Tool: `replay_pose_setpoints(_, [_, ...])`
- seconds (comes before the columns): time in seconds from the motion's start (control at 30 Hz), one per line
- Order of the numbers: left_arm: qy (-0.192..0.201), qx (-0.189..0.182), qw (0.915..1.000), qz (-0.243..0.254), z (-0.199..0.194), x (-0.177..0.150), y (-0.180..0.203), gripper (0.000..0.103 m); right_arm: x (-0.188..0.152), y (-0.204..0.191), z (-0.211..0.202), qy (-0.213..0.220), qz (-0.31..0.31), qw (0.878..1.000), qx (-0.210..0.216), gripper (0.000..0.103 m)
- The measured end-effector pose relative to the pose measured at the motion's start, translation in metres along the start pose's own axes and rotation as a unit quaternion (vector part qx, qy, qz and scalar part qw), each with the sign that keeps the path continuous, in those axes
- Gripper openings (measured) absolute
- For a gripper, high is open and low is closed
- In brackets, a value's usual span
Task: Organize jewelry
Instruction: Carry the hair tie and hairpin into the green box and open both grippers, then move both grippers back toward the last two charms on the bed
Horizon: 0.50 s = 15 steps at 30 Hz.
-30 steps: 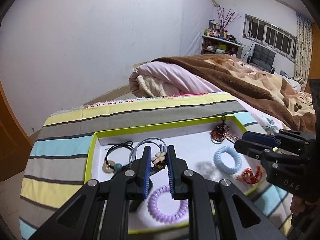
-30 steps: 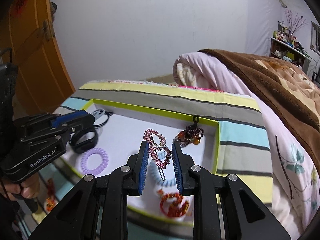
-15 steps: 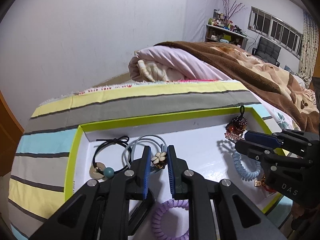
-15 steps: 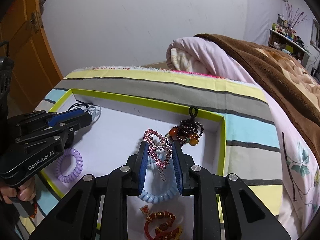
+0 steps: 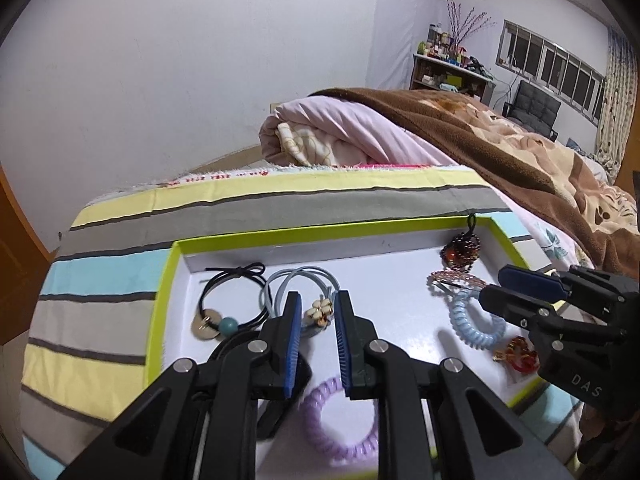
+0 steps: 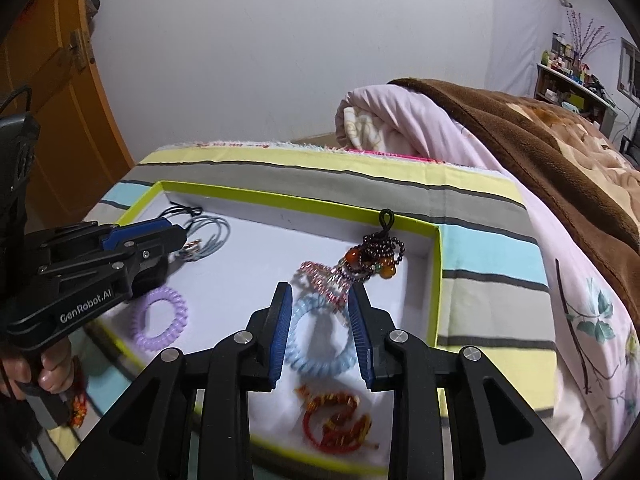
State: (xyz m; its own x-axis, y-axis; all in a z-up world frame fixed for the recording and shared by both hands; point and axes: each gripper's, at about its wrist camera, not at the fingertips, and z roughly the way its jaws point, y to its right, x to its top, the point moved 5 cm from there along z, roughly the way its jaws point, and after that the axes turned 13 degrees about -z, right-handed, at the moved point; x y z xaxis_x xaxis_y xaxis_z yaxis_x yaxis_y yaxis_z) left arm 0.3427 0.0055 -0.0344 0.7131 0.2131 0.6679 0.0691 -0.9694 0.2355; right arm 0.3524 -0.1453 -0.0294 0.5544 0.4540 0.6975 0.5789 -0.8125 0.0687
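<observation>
Pink hair clip lies flat — long axis diagonal.

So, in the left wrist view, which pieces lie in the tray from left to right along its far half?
Black hair tie with a teal bead → grey-blue hair tie with a flower charm → pink rhinestone clip, with the dark beaded ornament just behind it → pale blue spiral tie.

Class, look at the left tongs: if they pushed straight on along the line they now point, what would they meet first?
Most likely the flower charm on the grey-blue hair tie, which sits between the fingers of the left tongs on the tray floor. Depth is unclear, so contact may already be close.
</observation>
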Motion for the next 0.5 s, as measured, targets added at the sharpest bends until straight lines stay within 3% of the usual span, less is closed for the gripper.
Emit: replay_pose_setpoints(0.5, [0.055, -0.011, 0.9982, -0.020, -0.096, -0.037, 0.002, 0.018, -0.037, -0.048, -0.092, 0.061, -0.009, 0.998, 0.013, 0.030])
